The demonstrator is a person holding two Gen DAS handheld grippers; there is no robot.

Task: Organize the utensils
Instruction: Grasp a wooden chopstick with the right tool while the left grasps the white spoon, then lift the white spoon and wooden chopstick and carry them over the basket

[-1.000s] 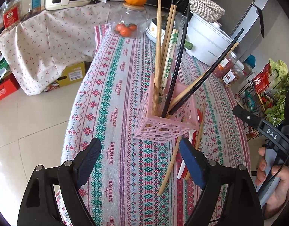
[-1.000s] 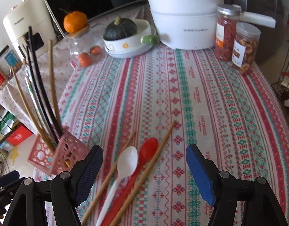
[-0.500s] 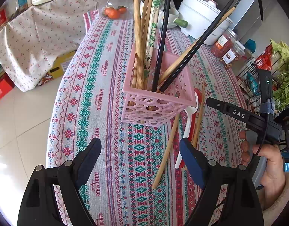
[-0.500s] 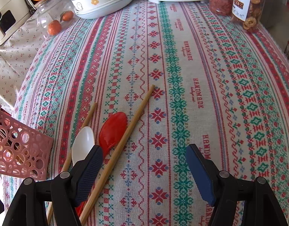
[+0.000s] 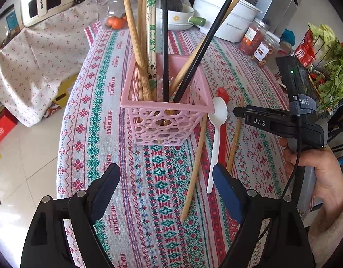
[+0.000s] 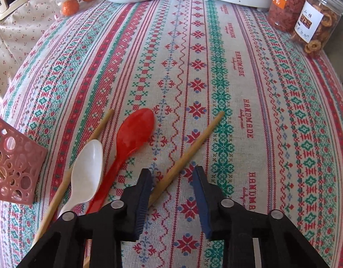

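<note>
Already straddling the right-hand bamboo chopstick (image 6: 189, 150) — right hand-held gripper (image 6: 172, 178) low over the bench (image 6: 260, 89), jaws closing, stick between them, left pad apparently at the wood, right pad not yet on it; not a firm hold so far. Long axis slanting across the jaw gap: far tip up and to the right, near end running under the left finger (image 6: 142, 192) toward the camera. Lying just left of it on the cloth: red spoon (image 6: 131, 138), white spoon (image 6: 87, 169) and a second chopstick (image 6: 66, 178), all roughly parallel. Further left, at the frame edge, the pink basket (image 6: 13, 163) — upright, already stocked with chopsticks, the likely destination. Left hand-held gripper (image 5: 165, 183) released wide, empty, hovering short of the basket (image 5: 167, 120) and nearer to it than the right; possibly there to steady it. Judged next: finish the pinch, lift, tip the stick upright, carry it left over the rim.
</note>
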